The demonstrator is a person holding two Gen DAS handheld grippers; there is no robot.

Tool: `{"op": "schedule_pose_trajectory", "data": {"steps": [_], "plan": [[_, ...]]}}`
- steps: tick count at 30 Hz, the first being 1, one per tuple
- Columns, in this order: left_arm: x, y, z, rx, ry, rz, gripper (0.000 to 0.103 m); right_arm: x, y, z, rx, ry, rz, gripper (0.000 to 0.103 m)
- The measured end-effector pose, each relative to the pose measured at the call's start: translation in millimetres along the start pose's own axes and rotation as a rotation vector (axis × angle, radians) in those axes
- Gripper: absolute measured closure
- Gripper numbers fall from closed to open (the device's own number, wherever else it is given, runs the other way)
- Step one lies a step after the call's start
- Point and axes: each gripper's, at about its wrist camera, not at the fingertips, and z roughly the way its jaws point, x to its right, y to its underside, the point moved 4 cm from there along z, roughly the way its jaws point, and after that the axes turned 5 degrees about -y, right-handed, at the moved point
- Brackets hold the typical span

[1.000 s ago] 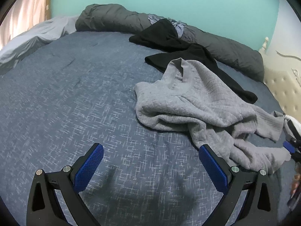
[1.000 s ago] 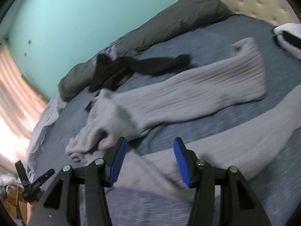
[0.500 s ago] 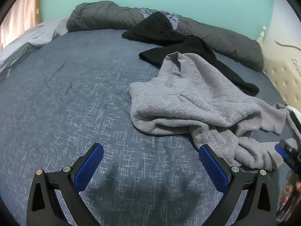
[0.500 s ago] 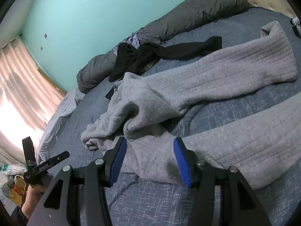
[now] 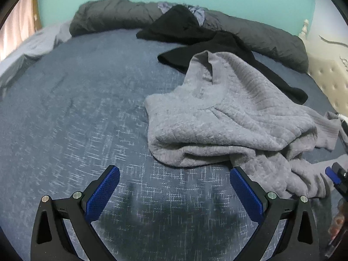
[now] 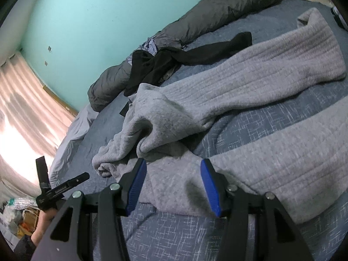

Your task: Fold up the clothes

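Observation:
A crumpled grey knit sweater (image 5: 228, 119) lies on the blue bedspread (image 5: 76, 108). In the right wrist view one sleeve (image 6: 282, 65) stretches to the upper right. My left gripper (image 5: 174, 182) is open wide just above bare bedspread; its right finger (image 5: 245, 193) is at the sweater's near edge. My right gripper (image 6: 173, 180) is open and low over the sweater's (image 6: 174, 134) near fabric, the cloth lying between and under its fingers. Each gripper shows in the other's view: the right one (image 5: 336, 178) at the far right, the left one (image 6: 56, 191) at the lower left.
A black garment (image 5: 195, 37) lies behind the sweater, against a rolled dark grey duvet (image 5: 261, 34). A tufted headboard (image 5: 326, 78) is at the right and a pale sheet (image 5: 32, 47) at the left. Curtains (image 6: 26, 113) and floor clutter (image 6: 15, 213) sit beyond the bed's edge.
Both grippers have moved in toward the sweater, which now looks larger in each view. The right gripper has come down over the near fabric. Neither has closed.

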Motion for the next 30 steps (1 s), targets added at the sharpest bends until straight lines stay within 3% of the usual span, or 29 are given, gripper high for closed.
{"op": "schedule_pose_trajectory", "data": {"steps": [3, 5, 12, 14, 16, 19, 21, 23, 30], "plan": [[-3.9, 0.9, 11.6, -0.038, 0.030, -0.020, 0.011, -1.9, -2.6, -2.1, 0.012, -0.002, -0.009, 0.050], [-3.3, 1.6, 15.9, -0.048, 0.031, -0.008, 0.028, -3.8, -4.6, -3.6, 0.019, -0.007, -0.013, 0.050], [2.3, 0.7, 26.1, -0.048, 0.053, 0.024, 0.039, -4.0, -4.2, -1.2, 0.013, -0.010, -0.013, 0.050], [-0.5, -3.2, 29.0, -0.045, 0.057, 0.003, 0.055, -3.2, -3.8, -0.7, 0.011, -0.011, -0.011, 0.050], [-2.0, -6.5, 34.6, -0.053, 0.059, -0.007, 0.062, -2.7, -3.8, -0.2, 0.011, -0.009, -0.010, 0.050], [-2.4, -10.9, 41.7, -0.062, 0.071, -0.016, 0.081, -2.2, -3.8, 0.5, 0.012, -0.010, -0.008, 0.050], [-2.3, -13.8, 44.5, -0.066, 0.084, -0.021, 0.086, -1.7, -3.5, 1.1, 0.013, -0.010, -0.006, 0.050], [-0.8, -16.1, 41.2, -0.059, 0.092, -0.020, 0.098, -1.1, -3.4, 1.8, 0.013, -0.009, -0.004, 0.050], [10.8, -24.0, 10.3, -0.020, 0.100, 0.040, 0.099, -1.3, -4.6, 0.9, 0.014, -0.018, 0.003, 0.050]]}}
